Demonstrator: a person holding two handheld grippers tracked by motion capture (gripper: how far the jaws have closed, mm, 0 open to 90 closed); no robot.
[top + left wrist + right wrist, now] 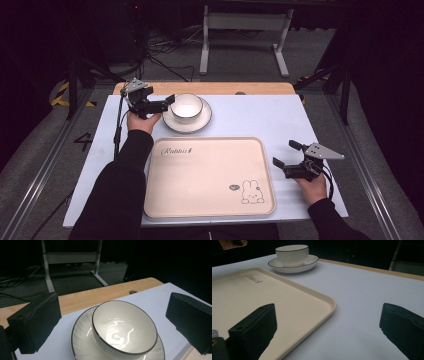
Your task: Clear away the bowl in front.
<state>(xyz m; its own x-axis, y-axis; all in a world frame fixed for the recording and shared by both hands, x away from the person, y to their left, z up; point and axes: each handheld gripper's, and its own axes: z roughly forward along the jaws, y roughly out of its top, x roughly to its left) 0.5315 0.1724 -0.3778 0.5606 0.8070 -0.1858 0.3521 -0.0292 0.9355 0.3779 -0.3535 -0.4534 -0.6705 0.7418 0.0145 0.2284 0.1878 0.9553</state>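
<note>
Two wide-spread jaws of the left gripper (167, 102) sit just left of the bowl (187, 107), which stands on its saucer (202, 121) beyond the tray (210, 200), not between them. At the tray's right edge, the right gripper (286, 155) gapes wide, holding nothing.

Tray (210, 175): cursive word in upper-left corner, letters too small to read surely. Floor (60, 135) left of table: painted "4" (83, 141).
</note>
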